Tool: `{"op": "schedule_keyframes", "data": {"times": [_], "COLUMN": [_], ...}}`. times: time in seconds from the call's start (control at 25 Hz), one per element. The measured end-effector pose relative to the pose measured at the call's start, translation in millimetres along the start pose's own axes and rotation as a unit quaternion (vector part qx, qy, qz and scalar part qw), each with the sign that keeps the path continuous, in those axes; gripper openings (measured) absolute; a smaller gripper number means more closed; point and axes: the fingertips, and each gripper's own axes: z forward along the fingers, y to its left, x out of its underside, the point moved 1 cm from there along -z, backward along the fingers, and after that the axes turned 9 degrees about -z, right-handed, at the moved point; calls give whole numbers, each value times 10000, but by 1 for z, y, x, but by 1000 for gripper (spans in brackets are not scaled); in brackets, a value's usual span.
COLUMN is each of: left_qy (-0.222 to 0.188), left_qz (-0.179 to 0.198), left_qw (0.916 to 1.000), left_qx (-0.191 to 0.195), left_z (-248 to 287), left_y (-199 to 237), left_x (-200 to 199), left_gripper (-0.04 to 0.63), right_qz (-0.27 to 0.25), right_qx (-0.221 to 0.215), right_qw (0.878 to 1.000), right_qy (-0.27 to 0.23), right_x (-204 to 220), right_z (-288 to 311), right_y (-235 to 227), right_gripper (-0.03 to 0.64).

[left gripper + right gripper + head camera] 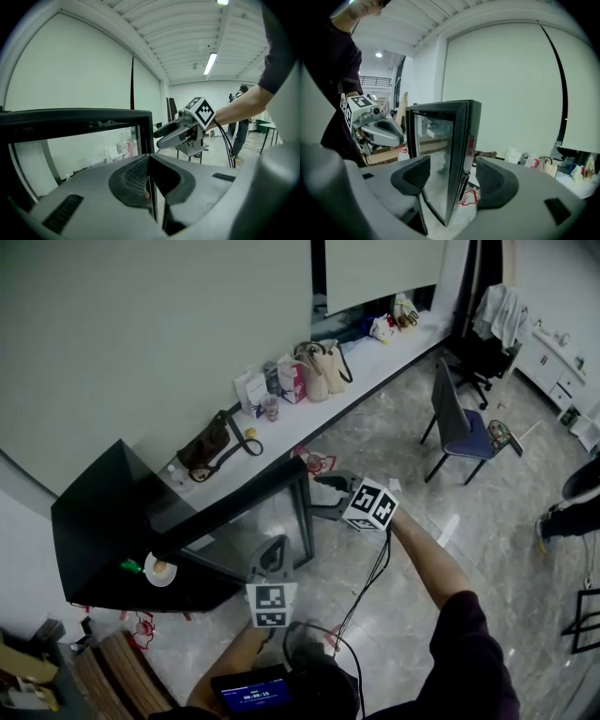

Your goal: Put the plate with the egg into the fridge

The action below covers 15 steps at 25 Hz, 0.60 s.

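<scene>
Our right tongs (pixel 323 495) are spread around the open fridge door's (pixel 248 521) edge; our left tongs (pixel 275 549) are pressed together.

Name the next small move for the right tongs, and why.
Probably draw the right tongs back off the black-framed glass fridge door: they stand open around its edge without gripping it, the door stands open, and the white plate with the egg is in neither tongs.

We count one left gripper (pixel 276 545), one right gripper (pixel 323 495), one fridge (pixel 103 512), one plate (pixel 150 577), one egg (pixel 161 567), one chair (pixel 461 427) at two o'clock.
</scene>
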Motion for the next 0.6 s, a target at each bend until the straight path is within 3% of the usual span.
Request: {"op": "schedule_keyframes", "data": {"times": [0.4, 0.6], "left_qy": [-144, -148], "left_qz": [49, 54], "left_qw": [9995, 9999], "left_qx": [-261, -71], "left_z": [-13, -28], "left_y": [28, 21], "left_x": [-12, -6], "left_gripper": [9, 9], "right_qz": [135, 253], "right_qx": [183, 477], "right_qw": [9997, 9985], "right_qy": [-76, 16], "right_x": [-8, -6], "right_z": [35, 20], "right_y": [-11, 9], "right_gripper": [288, 287]}}
